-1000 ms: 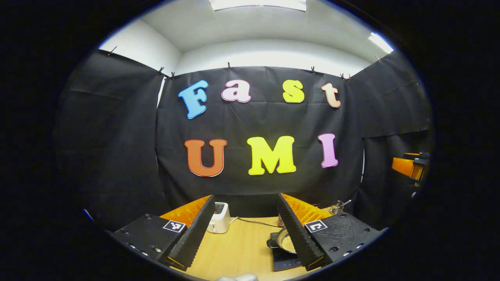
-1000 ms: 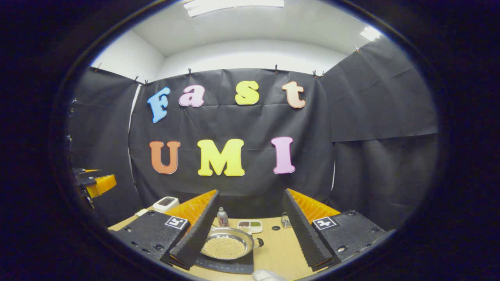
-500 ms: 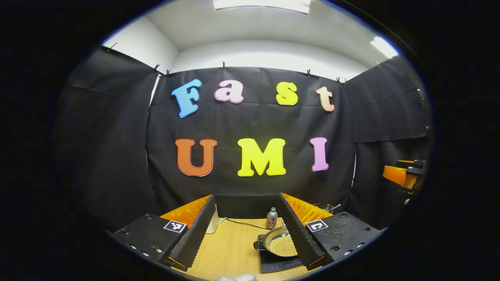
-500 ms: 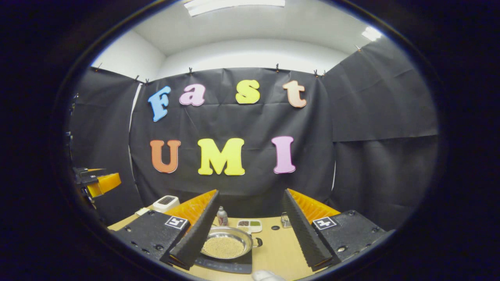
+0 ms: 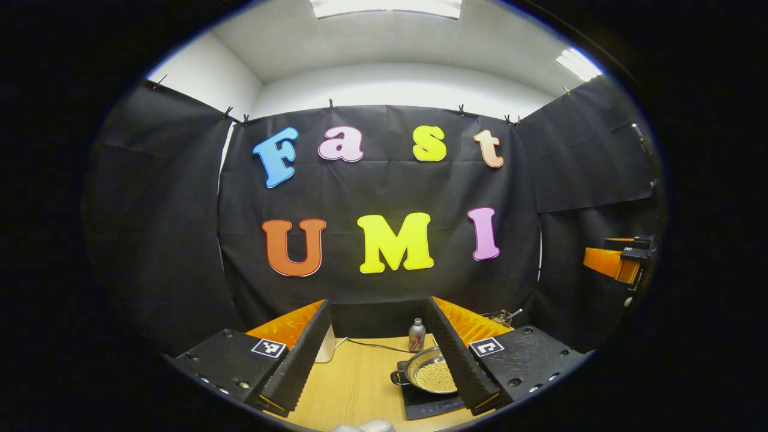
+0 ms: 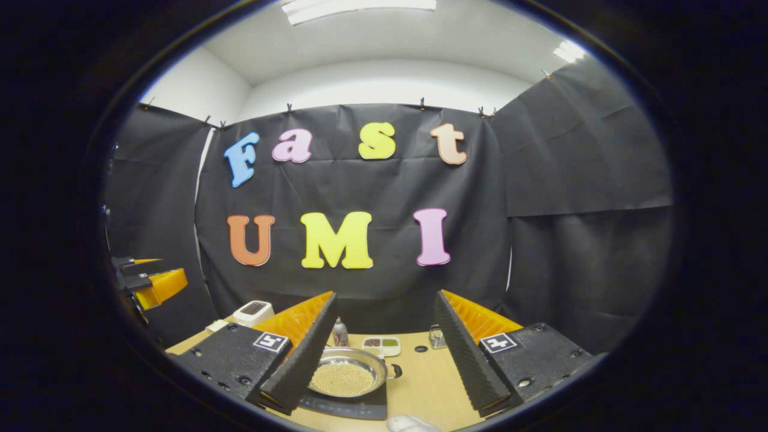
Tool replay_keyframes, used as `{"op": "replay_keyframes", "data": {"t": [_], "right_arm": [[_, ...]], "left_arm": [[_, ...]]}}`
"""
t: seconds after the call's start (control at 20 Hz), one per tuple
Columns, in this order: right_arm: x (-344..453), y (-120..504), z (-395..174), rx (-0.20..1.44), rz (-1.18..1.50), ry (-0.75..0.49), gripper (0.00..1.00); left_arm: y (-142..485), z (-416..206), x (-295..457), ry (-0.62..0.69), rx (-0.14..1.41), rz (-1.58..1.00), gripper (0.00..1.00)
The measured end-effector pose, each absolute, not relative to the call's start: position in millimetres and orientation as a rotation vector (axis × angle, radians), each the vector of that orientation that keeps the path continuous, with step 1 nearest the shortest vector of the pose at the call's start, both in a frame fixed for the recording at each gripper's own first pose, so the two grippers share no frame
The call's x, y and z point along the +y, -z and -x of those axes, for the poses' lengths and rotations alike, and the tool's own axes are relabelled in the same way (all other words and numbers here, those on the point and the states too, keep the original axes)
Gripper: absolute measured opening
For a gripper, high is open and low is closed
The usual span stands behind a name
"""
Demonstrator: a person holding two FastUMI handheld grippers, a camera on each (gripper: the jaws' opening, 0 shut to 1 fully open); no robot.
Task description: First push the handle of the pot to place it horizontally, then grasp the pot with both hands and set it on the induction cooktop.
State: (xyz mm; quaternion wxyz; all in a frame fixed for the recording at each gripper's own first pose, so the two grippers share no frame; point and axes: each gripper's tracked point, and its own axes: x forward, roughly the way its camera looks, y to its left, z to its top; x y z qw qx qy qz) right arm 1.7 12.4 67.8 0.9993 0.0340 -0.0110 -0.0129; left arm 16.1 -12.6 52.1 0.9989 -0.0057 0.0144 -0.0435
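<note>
Left gripper view: the pot [image 5: 433, 375] sits on the induction cooktop [image 5: 427, 403], on the right part of the wooden worktop [image 5: 354, 390]. Its black side handle [image 5: 398, 378] points left across the worktop, so the long axis lies roughly level, side to side. The pot is filled with small pale beads [image 5: 435, 377]. A small bottle [image 5: 416, 335] stands behind it, and a white appliance [image 5: 326, 345] stands farther left, partly hidden. The left tongs [image 5: 377, 360] are spread wide apart, holding nothing and touching nothing; the right-hand finger overlaps the pot's far side in the picture. The other gripper [image 5: 618, 261] shows at the far right edge.

Right gripper view: the pot [image 6: 348, 377] rests on the cooktop [image 6: 354, 407], its other handle [image 6: 393, 371] pointing right. The beads [image 6: 342, 379] cover its bottom. Behind it lie a small divided tray [image 6: 381, 344] with dark and green fillings, and a bottle [image 6: 340, 333]. The right tongs [image 6: 384, 365] stand wide apart, empty, clear of the pot.
</note>
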Motion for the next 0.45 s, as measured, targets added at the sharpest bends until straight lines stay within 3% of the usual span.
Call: {"op": "replay_keyframes", "data": {"t": [0.45], "right_arm": [[16.0, -74.9, 0.2, -0.033, -0.040, 0.046, 1.00]], "left_arm": [[-59.4, -19.7, -3.0, 0.079, 0.016, 0.020, 0.95]]}}
